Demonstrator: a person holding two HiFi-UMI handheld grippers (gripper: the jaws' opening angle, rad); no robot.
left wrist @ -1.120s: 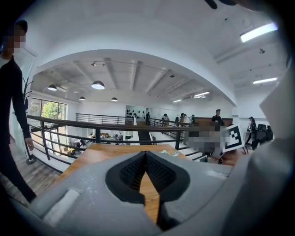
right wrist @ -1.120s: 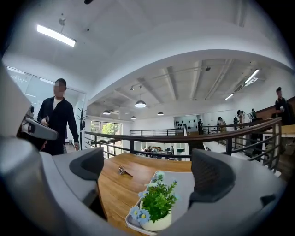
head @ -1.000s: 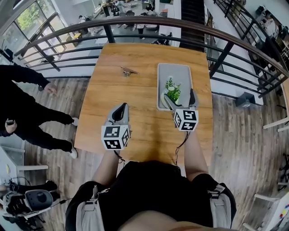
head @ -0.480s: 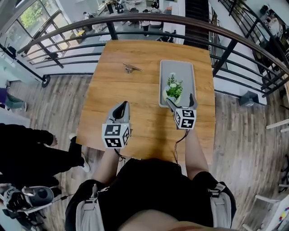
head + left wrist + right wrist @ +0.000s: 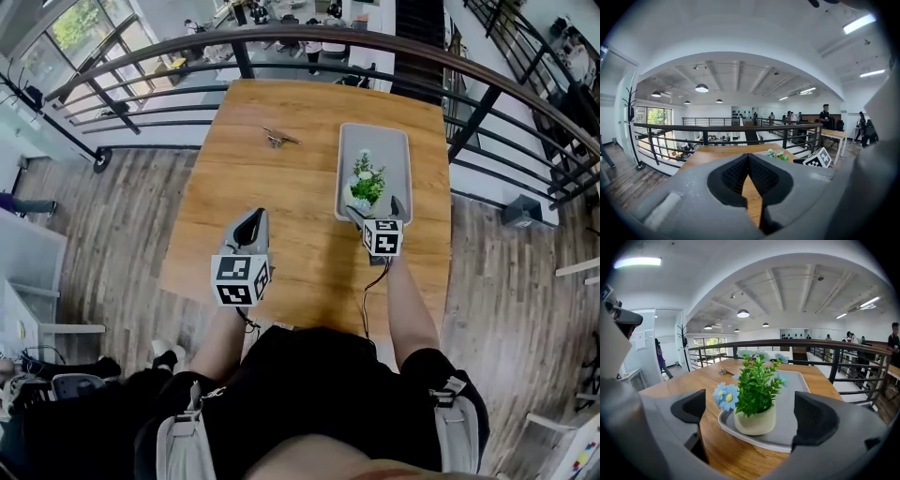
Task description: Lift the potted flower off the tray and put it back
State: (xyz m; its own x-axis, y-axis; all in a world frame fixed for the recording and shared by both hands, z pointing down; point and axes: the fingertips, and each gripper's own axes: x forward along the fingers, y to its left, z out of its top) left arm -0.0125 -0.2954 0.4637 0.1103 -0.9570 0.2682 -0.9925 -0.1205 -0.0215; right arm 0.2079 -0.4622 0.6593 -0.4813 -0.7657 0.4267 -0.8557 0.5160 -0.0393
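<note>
- The potted flower [image 5: 754,399] stands alone in the tray [image 5: 799,376], at its near end, on the desk [image 5: 281,187].
- It is probably light, with a stiff, smooth pot (the leaves look soft), so it is best gripped by the pot's sides, below the leaves.
- The right claw [image 5: 751,420] is spread wide with the pot just ahead between its jaws, not touched. The left claw [image 5: 748,164] is pressed together and empty.

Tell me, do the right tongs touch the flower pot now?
Apart. The right gripper view shows the right tongs open, with gaps between both jaws and the flower pot.
</note>
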